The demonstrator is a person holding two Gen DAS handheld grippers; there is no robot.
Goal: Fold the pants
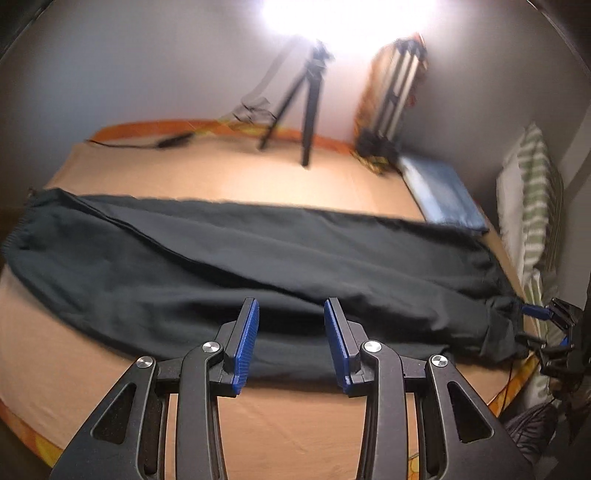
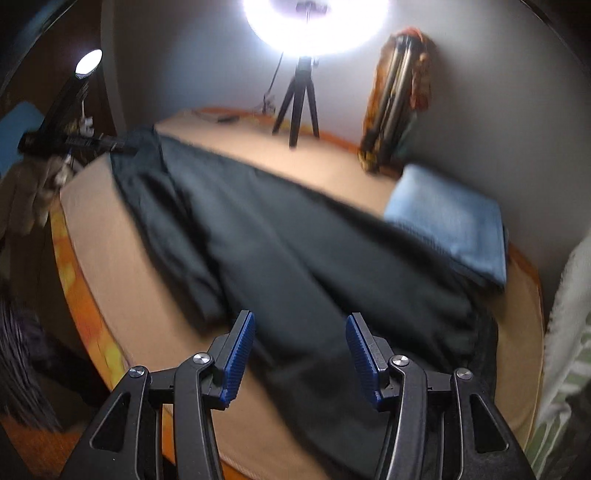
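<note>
Here the left wrist view takes in the dark pants whole, spread flat across a tan bed, and at its far right edge it catches the right gripper at the end of the pants there, something the right wrist view cannot show of itself. The right wrist view adds what the other lacks: a second small lamp at the far left and clutter beside the bed on that side. In the left view the pants run with their long axis left to right, the wider gathered end at the left, the narrower end at the right by the striped pillow; in the right view the pants stretch from the near right away to the far left. The left gripper hangs over the near edge of the pants around mid-length, fingers spread apart with nothing between the blue pads. The right gripper likewise shows parted fingers with only cloth below them. Bare sheet lies open near the left gripper and beyond the pants, up to a tripod with its ring light. A folded blue cloth sits at the far right, touching the far edge of the pants.
</note>
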